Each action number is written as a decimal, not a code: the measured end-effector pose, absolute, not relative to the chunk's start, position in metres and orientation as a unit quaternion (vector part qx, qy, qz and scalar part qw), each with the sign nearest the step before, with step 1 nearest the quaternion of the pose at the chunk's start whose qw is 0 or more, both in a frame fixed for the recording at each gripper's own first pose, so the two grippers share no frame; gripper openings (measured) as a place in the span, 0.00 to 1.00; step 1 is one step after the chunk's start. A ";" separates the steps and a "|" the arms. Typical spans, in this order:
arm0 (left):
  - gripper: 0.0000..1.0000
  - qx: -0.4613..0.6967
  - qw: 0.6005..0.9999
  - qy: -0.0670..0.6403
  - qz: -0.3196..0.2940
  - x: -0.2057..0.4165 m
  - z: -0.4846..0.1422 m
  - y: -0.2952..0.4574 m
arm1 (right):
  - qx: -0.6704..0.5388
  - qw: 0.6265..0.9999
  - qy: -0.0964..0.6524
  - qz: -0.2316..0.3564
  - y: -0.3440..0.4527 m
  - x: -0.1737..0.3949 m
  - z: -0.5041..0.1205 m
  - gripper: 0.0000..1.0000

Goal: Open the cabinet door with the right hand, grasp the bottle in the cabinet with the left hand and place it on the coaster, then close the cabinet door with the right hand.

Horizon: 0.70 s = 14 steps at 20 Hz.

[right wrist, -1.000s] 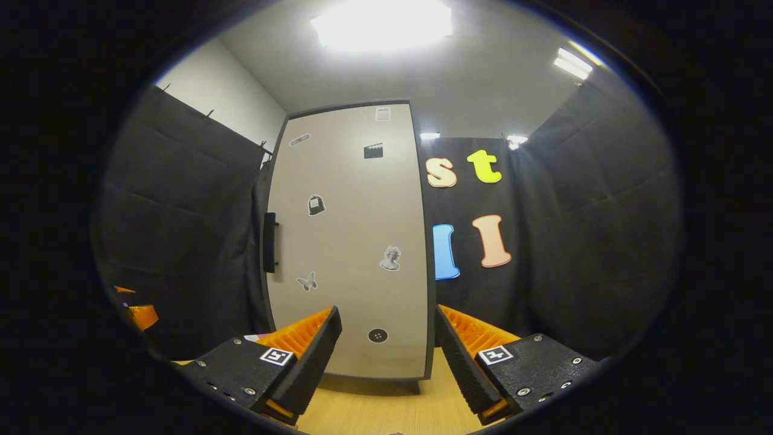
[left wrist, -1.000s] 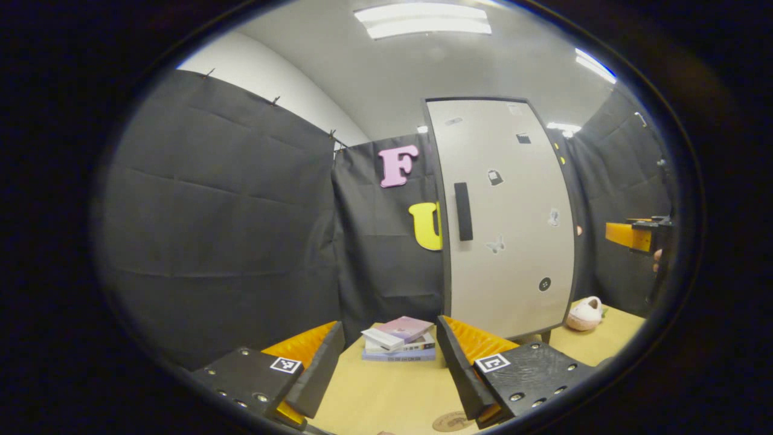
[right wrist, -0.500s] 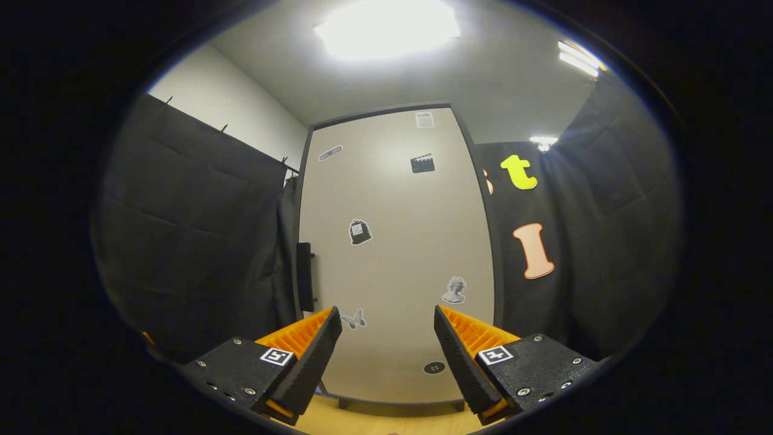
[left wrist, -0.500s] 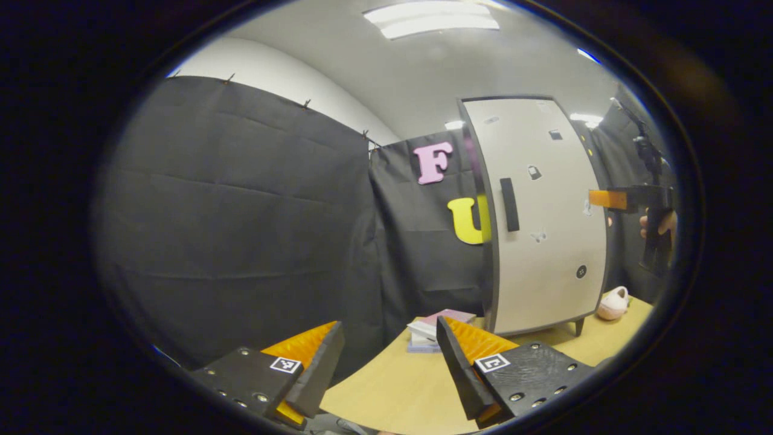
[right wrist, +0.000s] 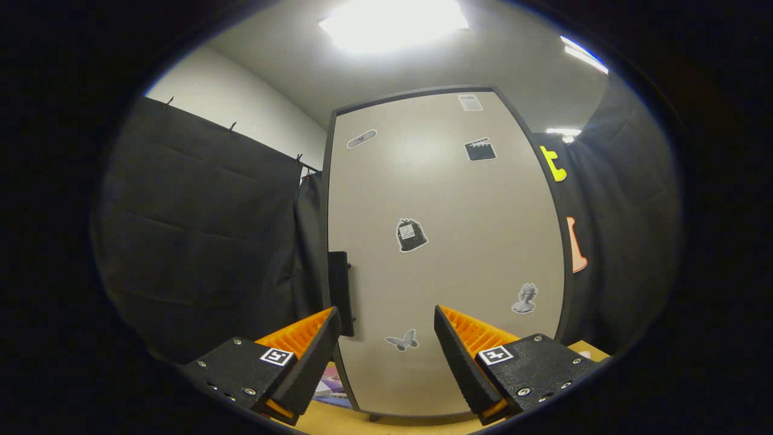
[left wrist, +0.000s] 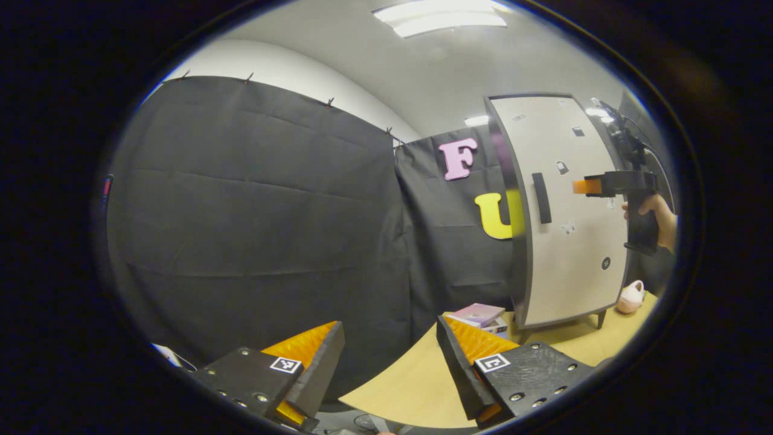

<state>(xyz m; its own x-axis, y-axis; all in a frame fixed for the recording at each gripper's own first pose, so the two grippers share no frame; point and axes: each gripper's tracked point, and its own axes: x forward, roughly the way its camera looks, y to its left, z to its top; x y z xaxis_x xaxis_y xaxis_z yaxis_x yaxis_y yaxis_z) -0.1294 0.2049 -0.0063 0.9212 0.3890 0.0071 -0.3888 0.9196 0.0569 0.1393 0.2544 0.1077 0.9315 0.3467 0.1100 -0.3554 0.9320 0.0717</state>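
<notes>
While the cabinet door [right wrist: 444, 254] is shut, with the bottle presumably hidden behind it, the right gripper [right wrist: 386, 356] hangs spread before it — the handle [right wrist: 341, 293] just left of its left finger. It may slip off. The left gripper [left wrist: 389, 362] — spread, empty — waits well aside.

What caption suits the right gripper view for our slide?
Right gripper, jaws open, faces the closed cabinet door near its handle.
</notes>
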 end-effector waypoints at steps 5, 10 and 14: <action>0.88 0.026 0.976 0.006 0.216 -0.138 -0.008 0.232 | 0.040 0.981 -0.035 0.185 0.288 0.162 0.115 0.95; 0.91 0.022 0.974 0.010 0.227 -0.145 -0.015 0.255 | 0.028 0.982 -0.035 0.185 0.314 0.183 0.122 0.93; 0.90 0.019 0.973 0.012 0.231 -0.149 -0.019 0.269 | 0.016 0.981 -0.009 0.192 0.337 0.199 0.114 0.85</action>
